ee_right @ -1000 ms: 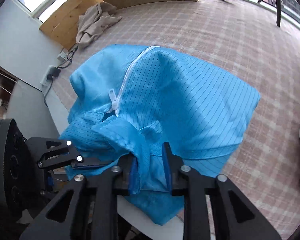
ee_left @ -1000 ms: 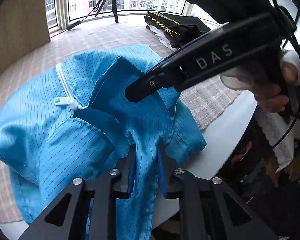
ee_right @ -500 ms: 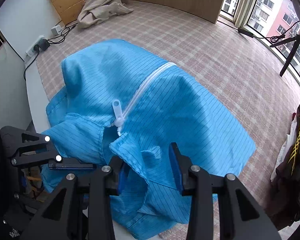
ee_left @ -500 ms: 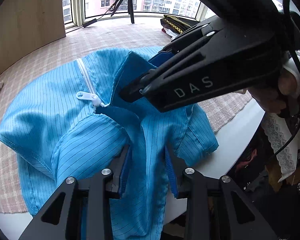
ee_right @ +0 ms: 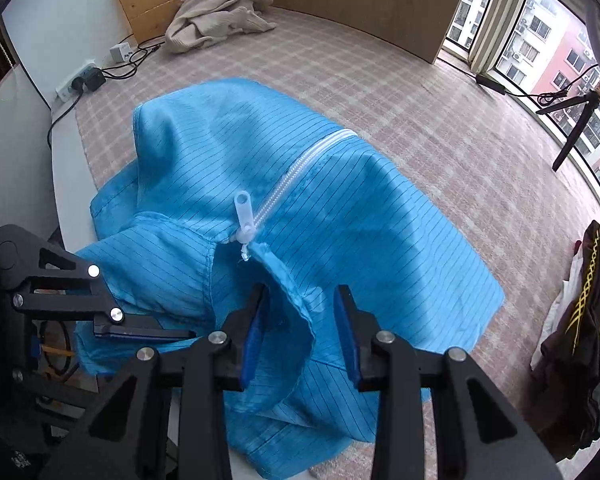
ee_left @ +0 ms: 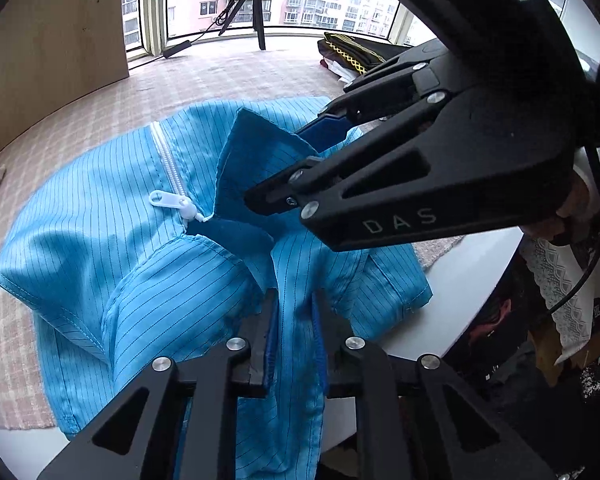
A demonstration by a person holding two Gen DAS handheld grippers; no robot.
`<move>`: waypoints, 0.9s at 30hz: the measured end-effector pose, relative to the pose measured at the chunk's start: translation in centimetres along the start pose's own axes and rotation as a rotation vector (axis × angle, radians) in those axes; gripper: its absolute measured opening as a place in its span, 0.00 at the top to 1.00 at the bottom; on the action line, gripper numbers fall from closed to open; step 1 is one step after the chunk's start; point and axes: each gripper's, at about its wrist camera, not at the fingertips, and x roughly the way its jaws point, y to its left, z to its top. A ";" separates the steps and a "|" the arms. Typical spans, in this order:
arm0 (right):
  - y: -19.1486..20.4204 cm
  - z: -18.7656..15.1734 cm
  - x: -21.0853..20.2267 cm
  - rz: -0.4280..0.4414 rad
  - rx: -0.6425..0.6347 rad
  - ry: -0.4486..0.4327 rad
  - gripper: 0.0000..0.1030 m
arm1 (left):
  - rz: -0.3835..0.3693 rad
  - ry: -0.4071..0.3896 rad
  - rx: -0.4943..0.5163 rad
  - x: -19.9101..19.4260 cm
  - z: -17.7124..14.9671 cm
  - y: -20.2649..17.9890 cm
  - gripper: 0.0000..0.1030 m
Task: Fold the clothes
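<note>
Two hand-held grippers work the collar end of one blue striped jacket (ee_left: 100, 248), which lies zipped on a pink checked cloth (ee_right: 440, 92) at the near edge of a white table (ee_left: 472, 280).

Nearest in the left wrist view, the left gripper (ee_left: 294, 336) has a ridge of the jacket's neck fabric between its blue pads, and its jaws are closing on it; the remaining gap is narrow. This hold appears to anchor the neck so that the garment cannot slide off the table edge.

Nearest in the right wrist view, the right gripper (ee_right: 300, 332) stands about a third open, its jaws narrowing slightly. The loose collar flap (ee_right: 292, 292) stands between its pads, apart from both. Judged from this, the flap is being set flat or taken up before a fold; which of the two cannot be told.

Just beyond the collar, the white zipper pull (ee_right: 244, 216) sits at the top of the closed zipper, so the front panels stay together as one sheet.

Farther off, a beige garment (ee_right: 216, 12) lies crumpled by the wooden wall, and a dark pile of clothes (ee_right: 580, 308) rests at the right, both well apart from the jacket. A tripod (ee_left: 252, 8) stands at the window.
</note>
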 end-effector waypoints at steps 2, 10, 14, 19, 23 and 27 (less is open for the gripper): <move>0.0 -0.1 0.0 -0.006 -0.009 -0.002 0.68 | 0.007 -0.005 0.006 0.0 0.1 -0.1 0.90; -1.0 -0.3 0.1 0.077 0.033 0.006 0.73 | 0.014 -0.043 0.032 -0.9 0.1 -0.9 0.99; -2.6 -0.7 -0.1 0.241 0.136 -0.002 0.95 | 0.013 -0.081 0.020 -2.1 -0.2 -0.9 1.00; -8.1 -2.6 1.0 0.632 0.485 -0.041 0.98 | 0.048 -0.113 0.038 -3.5 -1.4 -1.9 1.00; -11.2 -5.1 2.9 0.811 0.697 -0.069 0.98 | 0.048 -0.085 0.039 -3.8 -2.2 -2.6 0.95; -10.1 -5.5 3.6 0.852 0.683 -0.026 0.98 | 0.048 -0.061 -0.011 -3.1 -0.9 -1.5 0.65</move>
